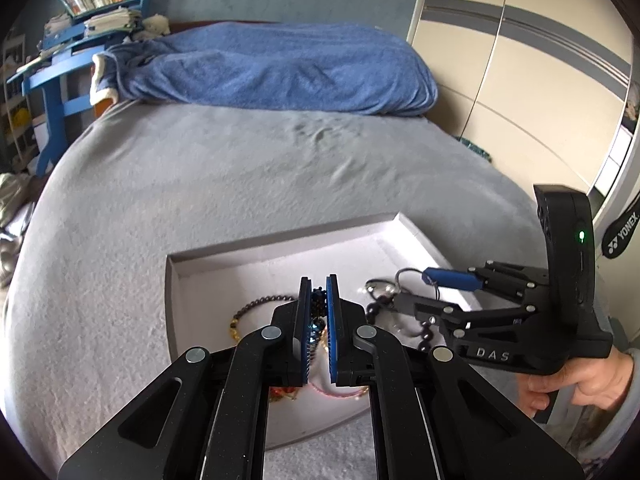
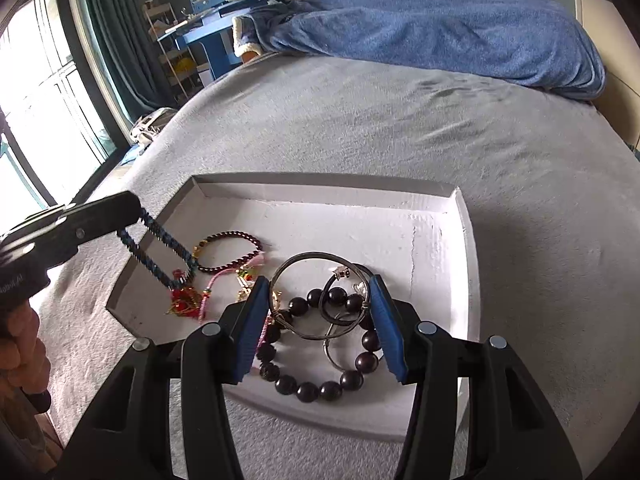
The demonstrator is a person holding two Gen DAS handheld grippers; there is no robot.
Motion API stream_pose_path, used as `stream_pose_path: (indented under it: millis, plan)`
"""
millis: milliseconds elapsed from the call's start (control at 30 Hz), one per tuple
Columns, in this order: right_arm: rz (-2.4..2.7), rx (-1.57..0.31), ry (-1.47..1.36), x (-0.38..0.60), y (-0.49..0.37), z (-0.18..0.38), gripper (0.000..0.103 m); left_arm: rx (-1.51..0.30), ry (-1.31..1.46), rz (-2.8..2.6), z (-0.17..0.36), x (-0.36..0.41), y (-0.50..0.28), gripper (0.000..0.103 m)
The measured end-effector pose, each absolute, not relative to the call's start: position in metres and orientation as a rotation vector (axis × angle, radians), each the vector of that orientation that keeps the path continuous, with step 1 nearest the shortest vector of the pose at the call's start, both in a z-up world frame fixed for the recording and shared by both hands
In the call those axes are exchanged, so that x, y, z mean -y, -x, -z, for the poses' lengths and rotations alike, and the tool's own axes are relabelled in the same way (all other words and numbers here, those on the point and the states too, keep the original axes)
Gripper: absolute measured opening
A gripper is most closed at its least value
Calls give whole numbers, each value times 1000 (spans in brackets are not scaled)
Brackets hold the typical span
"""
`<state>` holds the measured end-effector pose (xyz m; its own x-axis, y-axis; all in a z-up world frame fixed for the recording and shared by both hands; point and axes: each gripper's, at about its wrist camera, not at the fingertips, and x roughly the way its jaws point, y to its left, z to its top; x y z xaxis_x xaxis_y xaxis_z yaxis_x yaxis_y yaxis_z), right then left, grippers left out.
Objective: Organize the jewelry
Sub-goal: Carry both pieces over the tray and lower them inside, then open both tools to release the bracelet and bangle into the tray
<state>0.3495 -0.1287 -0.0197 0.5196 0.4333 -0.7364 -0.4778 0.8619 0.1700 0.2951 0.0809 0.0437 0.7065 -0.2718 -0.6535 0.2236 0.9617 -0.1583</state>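
A white tray [image 2: 448, 240] lies on the grey bed and holds several pieces of jewelry. My left gripper [image 1: 319, 292] is shut on a dark blue beaded bracelet [image 2: 160, 248] and holds it lifted over the tray's left edge, its lower end by a red tassel charm [image 2: 184, 300]. My right gripper [image 2: 320, 292] is open and hovers over a large dark bead bracelet [image 2: 320, 388] and silver bangles [image 2: 308, 280]. It also shows in the left wrist view [image 1: 400, 292]. A small dark red bead bracelet [image 2: 228, 252] and a pink cord bracelet [image 2: 224, 280] lie in the tray.
A blue blanket [image 1: 280, 64] is heaped at the far end of the bed. The grey bedcover [image 1: 200, 168] spreads around the tray. A blue desk with books [image 1: 80, 32] stands far left, a wardrobe [image 1: 520, 60] at right, a window [image 2: 36, 100] at left.
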Motion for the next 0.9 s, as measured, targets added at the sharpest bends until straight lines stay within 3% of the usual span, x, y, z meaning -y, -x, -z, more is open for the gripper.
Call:
stream_pose_path:
  millis: [700, 900]
  plan:
    - [-527, -935, 112, 118, -357, 43, 51, -863, 48, 239, -8, -83, -303, 8]
    - [-529, -917, 101, 121, -355, 35, 51, -850, 70, 233, -13, -88, -300, 22]
